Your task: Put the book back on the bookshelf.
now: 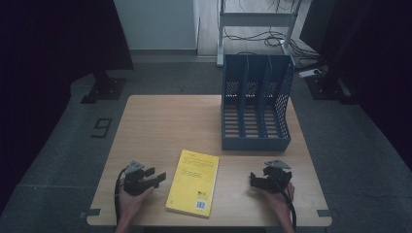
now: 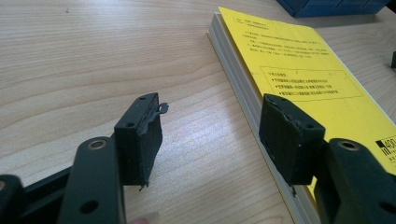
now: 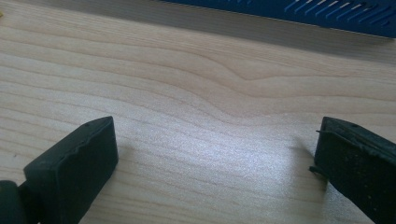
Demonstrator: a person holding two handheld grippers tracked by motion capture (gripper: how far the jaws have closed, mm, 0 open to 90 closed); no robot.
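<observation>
Now, book: yellow book (image 1: 193, 182) lies flat between both tongs
Left gripper (image 1: 158, 177): spread, empty, just beside book
Right gripper (image 1: 253, 178): spread, empty, over bare table (image 1: 160, 121)

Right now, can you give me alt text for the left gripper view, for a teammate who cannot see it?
The left gripper has its two black jaws open, empty, just above a light wooden table. A yellow book lies flat on the table, its page edge near the right-hand jaw. A corner of the blue file rack shows at the top.
</observation>
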